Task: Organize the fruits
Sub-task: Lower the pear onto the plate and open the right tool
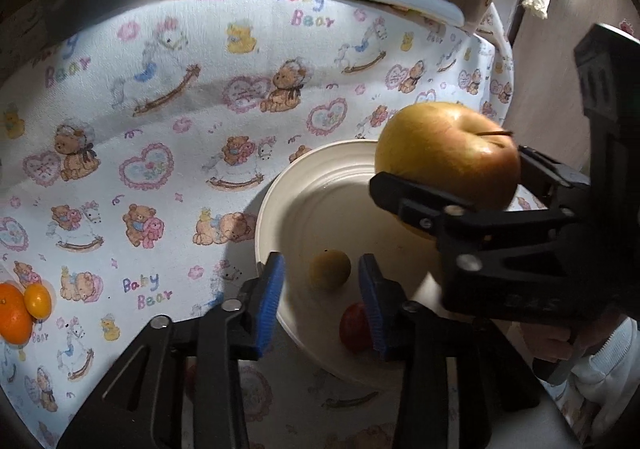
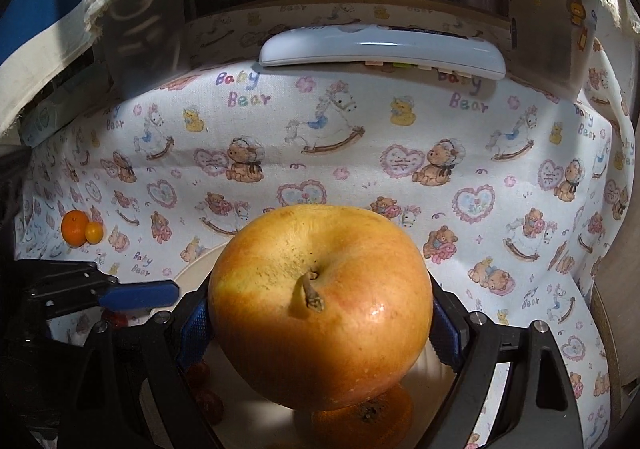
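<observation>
Right wrist view: right gripper point(image 2: 320, 325) jaws clamp the apple point(image 2: 320, 305) above the bowl point(image 1: 320, 209).

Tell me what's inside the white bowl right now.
The white bowl holds a small yellowish fruit and a small red fruit. An orange fruit lies under the held apple, which hides the rest.

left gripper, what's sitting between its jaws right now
In the left wrist view, a small brownish-yellow fruit lies in the white bowl between the jaws of the left gripper. The blue pads stand clear of it, not pressing.
</observation>
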Demonstrator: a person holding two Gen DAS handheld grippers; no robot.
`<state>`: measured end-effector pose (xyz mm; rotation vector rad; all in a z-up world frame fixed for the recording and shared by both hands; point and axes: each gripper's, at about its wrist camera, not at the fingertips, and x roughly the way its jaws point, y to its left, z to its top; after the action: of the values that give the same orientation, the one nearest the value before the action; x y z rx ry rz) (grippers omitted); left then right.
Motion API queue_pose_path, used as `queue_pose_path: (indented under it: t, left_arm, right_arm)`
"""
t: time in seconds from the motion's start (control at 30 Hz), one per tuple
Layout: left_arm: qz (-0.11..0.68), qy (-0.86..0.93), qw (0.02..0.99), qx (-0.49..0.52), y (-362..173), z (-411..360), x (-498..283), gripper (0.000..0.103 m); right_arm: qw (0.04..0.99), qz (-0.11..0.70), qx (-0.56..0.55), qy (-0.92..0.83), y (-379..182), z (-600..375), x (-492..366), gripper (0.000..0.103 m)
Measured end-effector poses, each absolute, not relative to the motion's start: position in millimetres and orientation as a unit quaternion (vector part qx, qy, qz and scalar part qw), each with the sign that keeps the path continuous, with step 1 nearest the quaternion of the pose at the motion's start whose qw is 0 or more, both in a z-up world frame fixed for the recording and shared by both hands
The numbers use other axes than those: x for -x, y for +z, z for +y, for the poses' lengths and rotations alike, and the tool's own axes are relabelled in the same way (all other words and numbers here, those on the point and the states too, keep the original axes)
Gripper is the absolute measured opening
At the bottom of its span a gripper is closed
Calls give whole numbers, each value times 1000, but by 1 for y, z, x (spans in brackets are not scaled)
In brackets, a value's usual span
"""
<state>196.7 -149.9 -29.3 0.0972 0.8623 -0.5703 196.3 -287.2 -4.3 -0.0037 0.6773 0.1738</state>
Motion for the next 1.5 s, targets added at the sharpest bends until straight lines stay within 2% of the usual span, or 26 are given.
queue_pose_path:
  t: [0.07, 0.1, 0.13, 0.47, 0.87, 1.1, 1.33, 1.43, 1.5]
  left_arm:
    - [403, -267, 873, -67, -23, -149, -189, 60]
    - [394, -253, 880, -79, -19, -148, -184, 73]
    - [383, -244, 887, -84, -15, -144, -180, 76]
    - [377, -187, 907, -33, -4, -84, -167, 76]
    - [367, -136, 920, 12, -5, -31, -165, 76]
    - [362, -127, 923, 17, 6, -18, -163, 76]
    - [338, -121, 933, 30, 28, -1, -148, 76]
    - [319, -115, 940, 31, 39, 5, -136, 76]
    - [306, -113, 945, 34, 46, 10, -127, 76]
  right_arm:
    - [939, 333, 4, 82, -5, -287, -197, 89]
    - [939, 334, 5, 82, -5, -287, -198, 89]
    - [938, 336, 3, 81, -6, -288, -199, 89]
    - [924, 370, -50, 75, -12, -294, -215, 89]
    - [907, 411, -55, 66, -18, -292, -226, 90]
    - [926, 371, -45, 53, 6, -292, -217, 91]
    - [954, 291, -58, 46, 61, -298, -183, 92]
    - [965, 249, -68, 38, 83, -304, -160, 103]
    - [973, 215, -76, 32, 96, -313, -141, 103]
